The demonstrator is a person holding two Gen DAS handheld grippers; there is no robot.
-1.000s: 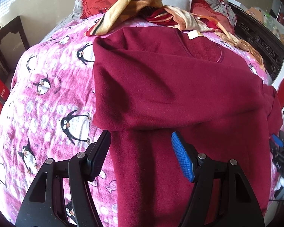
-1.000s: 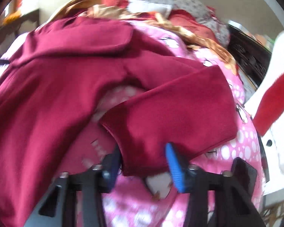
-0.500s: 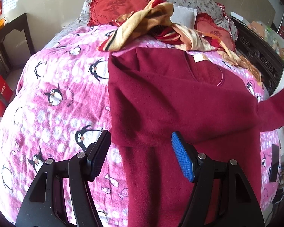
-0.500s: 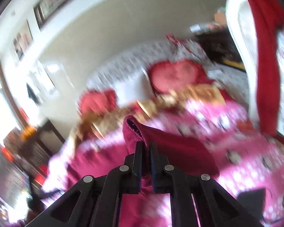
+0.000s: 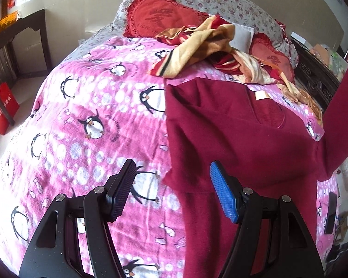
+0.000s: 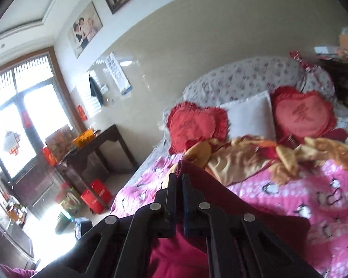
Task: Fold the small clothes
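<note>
1. Change. The right hand-held gripper [image 6: 179,178] has closed on the cuff end of the sleeve [image 5: 343,106] of the dark red garment [image 5: 239,139]. A second ago its jaws stood open around that sleeve as it lay on the bed [image 5: 92,115]; now the jaws are clenched with a fold of red cloth between them, and the sleeve is lifted clear of the pink penguin cover.
2. Meaning. In the left wrist view the sleeve now rises as a taut band at the right edge, running up from the shoulder. This is judged to be the start of folding the sleeve inward across the body. The garment's opposite sleeve already lies folded over the chest.
3. Location. The garment lies flat on the bed, collar toward the pillows and hem toward the viewer, just short of a heap of tan and red cloths [image 5: 204,46].
4. Pose, right. The gripper points slightly downward toward the head of the bed, raised high above it.
5. Pose, left. The left hand-held gripper [image 5: 171,192] hovers above the garment's near left edge, angled steeply down, jaws released and holding nothing.
</note>
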